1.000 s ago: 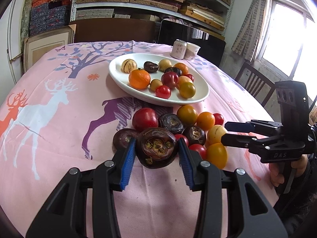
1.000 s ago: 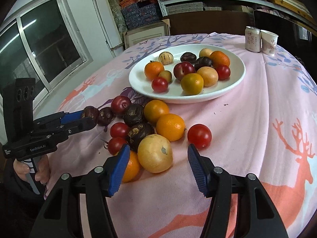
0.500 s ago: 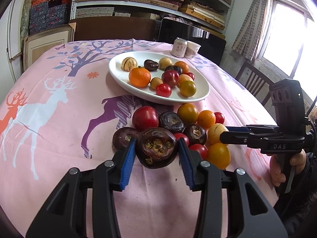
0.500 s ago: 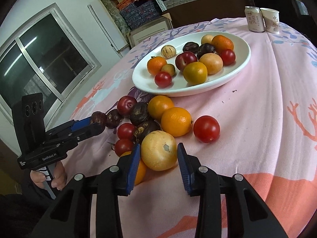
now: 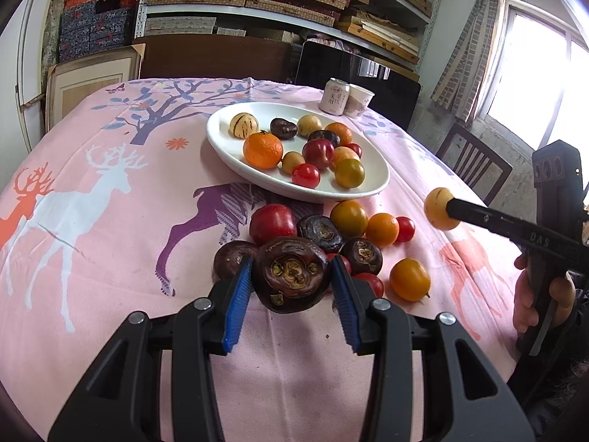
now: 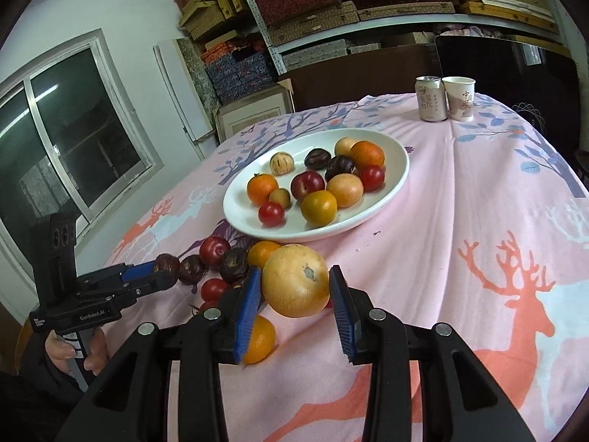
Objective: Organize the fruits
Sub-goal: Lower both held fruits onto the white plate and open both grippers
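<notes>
Right gripper [image 6: 295, 305] now clamps the yellow melon-like fruit [image 6: 296, 280] and has lifted it off the cloth; a second ago it sat in the pile between spread fingers. Left gripper [image 5: 291, 293] still pinches the dark mangosteen [image 5: 292, 273] at the pile's near edge. Bare pink tablecloth [image 6: 460, 228] lies right of the white plate [image 6: 399, 169]; can [image 6: 431, 98] and cup [image 6: 459, 98] stand far back.

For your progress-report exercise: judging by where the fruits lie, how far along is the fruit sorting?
Partly done. About eleven fruits already sit in the white plate. In hand: the right gripper holds a yellow round fruit off the cloth, and the left gripper clamps a dark purple fruit. Left: roughly ten loose fruits on the pink tablecloth, including a red plum.
</notes>
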`<state>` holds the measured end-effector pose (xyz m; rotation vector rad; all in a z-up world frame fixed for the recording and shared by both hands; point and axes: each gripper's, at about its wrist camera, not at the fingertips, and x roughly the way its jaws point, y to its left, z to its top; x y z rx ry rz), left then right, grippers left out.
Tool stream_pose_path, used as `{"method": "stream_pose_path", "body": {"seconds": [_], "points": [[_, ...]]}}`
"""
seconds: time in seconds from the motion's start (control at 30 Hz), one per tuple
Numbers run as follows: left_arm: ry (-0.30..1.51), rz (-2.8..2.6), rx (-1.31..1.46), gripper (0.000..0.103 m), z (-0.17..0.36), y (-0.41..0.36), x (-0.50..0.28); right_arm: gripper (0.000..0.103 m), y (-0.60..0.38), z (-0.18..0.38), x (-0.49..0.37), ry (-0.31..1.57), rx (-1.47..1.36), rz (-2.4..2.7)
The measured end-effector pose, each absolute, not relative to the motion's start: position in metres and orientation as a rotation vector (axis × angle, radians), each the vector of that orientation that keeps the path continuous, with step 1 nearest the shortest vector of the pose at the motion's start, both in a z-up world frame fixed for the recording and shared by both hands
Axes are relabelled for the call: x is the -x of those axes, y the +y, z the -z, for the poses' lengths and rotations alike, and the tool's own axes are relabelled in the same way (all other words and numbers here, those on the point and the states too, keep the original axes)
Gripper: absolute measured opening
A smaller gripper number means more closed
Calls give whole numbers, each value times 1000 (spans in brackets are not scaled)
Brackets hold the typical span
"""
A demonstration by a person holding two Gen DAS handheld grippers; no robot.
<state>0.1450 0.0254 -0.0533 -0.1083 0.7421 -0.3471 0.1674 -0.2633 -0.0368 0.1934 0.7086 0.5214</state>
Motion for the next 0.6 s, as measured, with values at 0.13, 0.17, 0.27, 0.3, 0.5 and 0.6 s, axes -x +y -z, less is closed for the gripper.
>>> {"method": "stream_pose_path", "body": {"seconds": [0.13, 0.17, 0.27, 0.3, 0.5, 0.6], "points": [[723, 366, 127, 42, 43, 29, -144, 37, -278, 22, -174, 675, -218, -496], [723, 370, 125, 42, 39, 28, -146, 37, -280, 18, -176, 666, -215, -492], [711, 357, 90, 42, 24, 23, -158, 33, -282, -3, -186, 621, -192, -479], [708, 351, 79, 42, 18, 21, -164, 33, -280, -11, -191, 608, -179, -481], [689, 345, 65, 42, -9, 3, -205, 34, -261, -24, -218, 666, -98, -472], [656, 384, 49, 42, -9, -5, -199, 48, -253, -7, -200, 724, 16, -479]]}}
